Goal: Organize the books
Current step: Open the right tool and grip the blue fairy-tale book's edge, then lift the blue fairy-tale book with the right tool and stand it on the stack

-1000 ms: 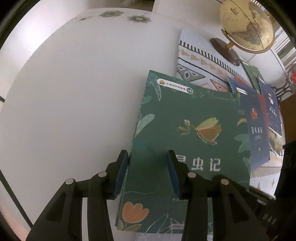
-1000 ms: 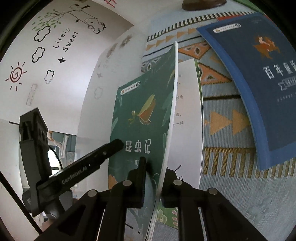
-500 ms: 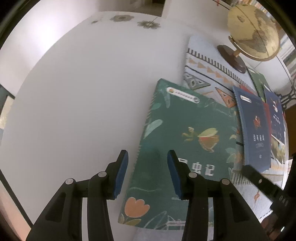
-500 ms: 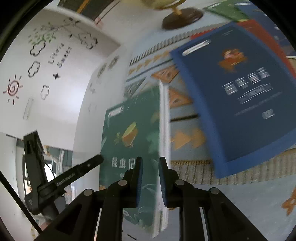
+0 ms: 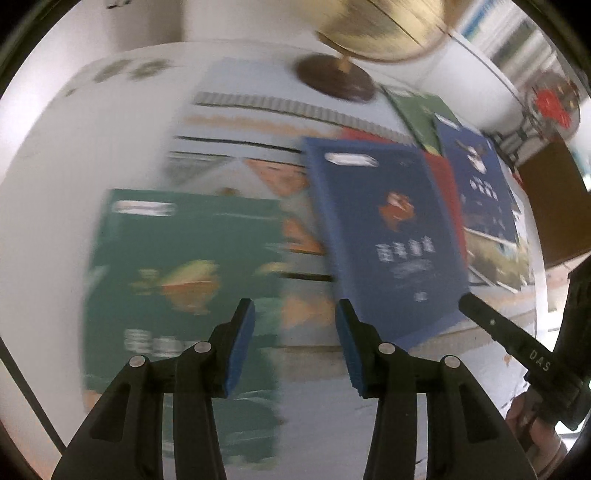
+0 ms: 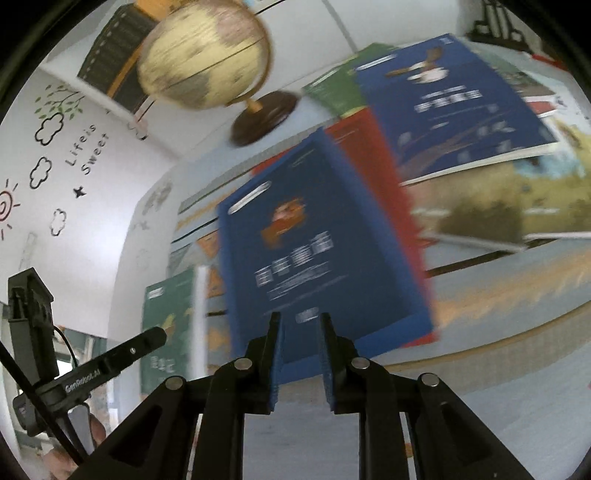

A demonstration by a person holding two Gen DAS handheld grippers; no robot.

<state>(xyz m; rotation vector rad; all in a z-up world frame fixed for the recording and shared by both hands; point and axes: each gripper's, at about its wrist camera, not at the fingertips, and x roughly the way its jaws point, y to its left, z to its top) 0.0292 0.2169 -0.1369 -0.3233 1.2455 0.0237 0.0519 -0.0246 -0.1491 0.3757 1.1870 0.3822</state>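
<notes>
Claws: left claw (image 5: 293, 343) released, pointing down over mat (image 5: 306, 325) | right claw (image 6: 299, 354) opening, empty, above blue book (image 6: 317, 258) | green book (image 5: 184, 273) flat at tabletop's (image 5: 48, 206) left | globe (image 6: 203, 55) at far edge

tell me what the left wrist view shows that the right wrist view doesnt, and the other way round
Only the left wrist view shows the whole cover of the green book, lying flat, and the left gripper, open and empty. Only the right wrist view shows the wall drawings with "Life is Sweet", the globe's whole ball, and the right gripper, its fingers opening with nothing clamped between them. Both show the blue book, the red book under it, the globe and the patterned cloth.
</notes>
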